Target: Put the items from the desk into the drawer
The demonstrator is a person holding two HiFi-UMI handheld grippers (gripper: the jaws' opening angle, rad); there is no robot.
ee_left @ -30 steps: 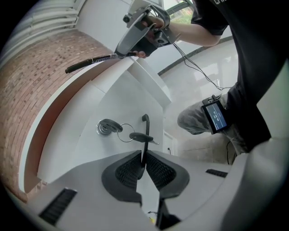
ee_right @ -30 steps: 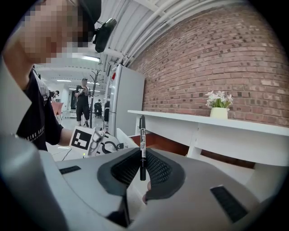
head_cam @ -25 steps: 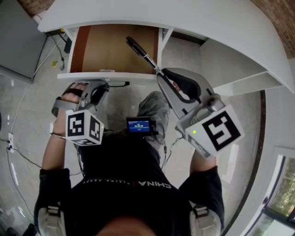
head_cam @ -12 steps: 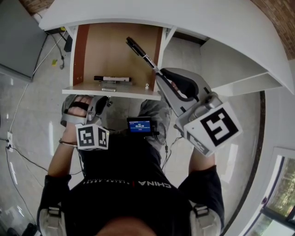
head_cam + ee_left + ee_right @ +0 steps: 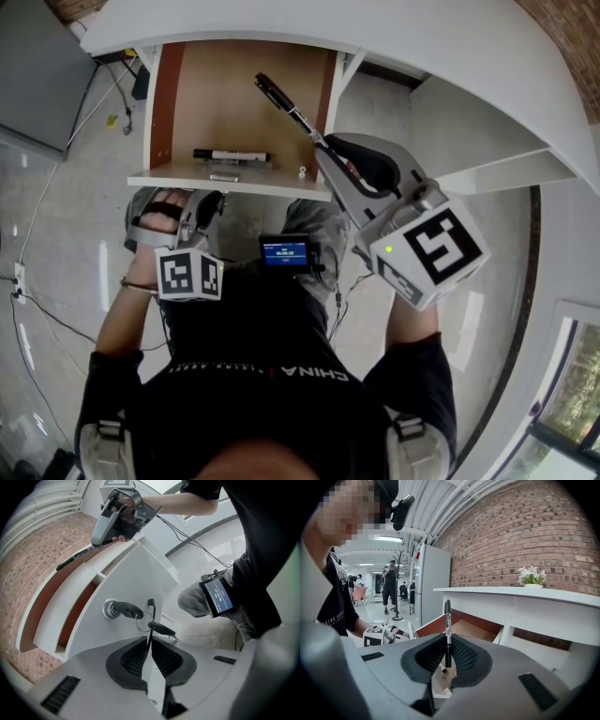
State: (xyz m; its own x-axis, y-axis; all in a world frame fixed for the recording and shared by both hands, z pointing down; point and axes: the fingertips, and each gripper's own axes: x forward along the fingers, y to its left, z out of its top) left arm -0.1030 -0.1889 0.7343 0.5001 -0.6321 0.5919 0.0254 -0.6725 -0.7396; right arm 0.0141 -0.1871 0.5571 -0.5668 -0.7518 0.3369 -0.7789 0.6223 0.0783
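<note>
The drawer (image 5: 202,103) under the white desk stands open, with a black marker (image 5: 231,155) lying on its brown floor near the front. My right gripper (image 5: 323,145) is shut on a black pen (image 5: 281,101) that slants over the drawer's right half; the pen stands upright between the jaws (image 5: 448,620). My left gripper (image 5: 208,199) is at the white drawer front (image 5: 126,569). Its jaws are shut on a thin black key (image 5: 149,623) that hangs from the ring of the key in the lock (image 5: 123,610).
The white desk top (image 5: 422,37) curves over the drawer and off to the right. A grey cabinet (image 5: 37,84) and floor cables are at the left. A small screen (image 5: 286,251) sits at my waist. A flower pot (image 5: 532,576) stands on the desk.
The drawer has slid further out toward me with my left gripper at its front, and the marker inside has come into view. The right gripper with the pen has barely moved.
</note>
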